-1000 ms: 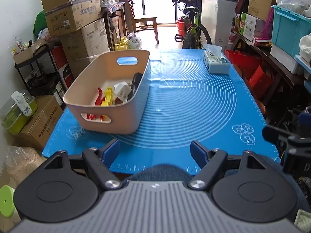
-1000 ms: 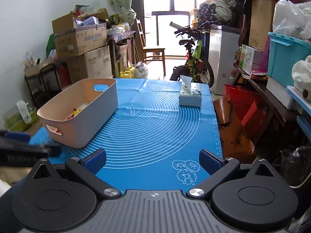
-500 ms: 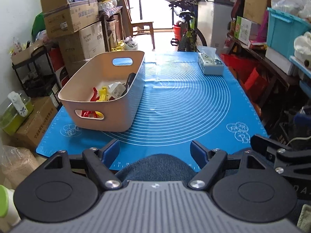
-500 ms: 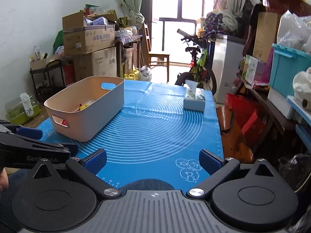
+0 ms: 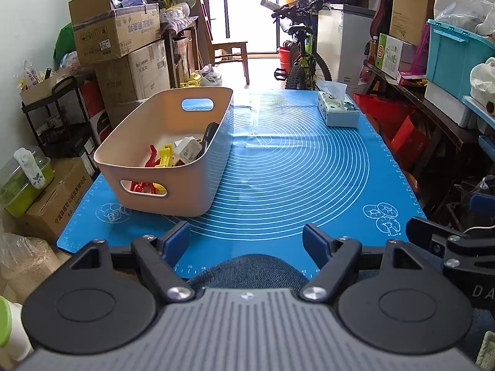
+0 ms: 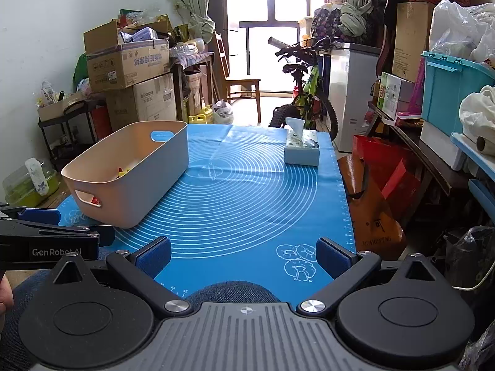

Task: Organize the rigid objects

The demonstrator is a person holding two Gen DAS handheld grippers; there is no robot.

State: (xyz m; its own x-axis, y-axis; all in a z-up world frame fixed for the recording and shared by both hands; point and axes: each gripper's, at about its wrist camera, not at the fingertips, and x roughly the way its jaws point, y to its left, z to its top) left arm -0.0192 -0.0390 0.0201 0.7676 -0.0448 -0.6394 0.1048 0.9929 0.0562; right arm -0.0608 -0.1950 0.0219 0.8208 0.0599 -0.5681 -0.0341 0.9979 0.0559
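While the beige storage bin (image 5: 173, 157) at ten o'clock on the blue mat (image 5: 297, 167) already holds the red and yellow clips (image 5: 159, 157), both the left gripper (image 5: 247, 241) and right gripper (image 6: 244, 255) stand wide and empty, so the sorting seems nearly finished.

I've got my left gripper (image 5: 247, 241) and right gripper (image 6: 244, 255) both spread wide, empty, side by side above my denim knee (image 5: 247, 270).

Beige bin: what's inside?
The beige bin holds red clips, yellow clips, a white block and a black piece; its near wall hides anything underneath.
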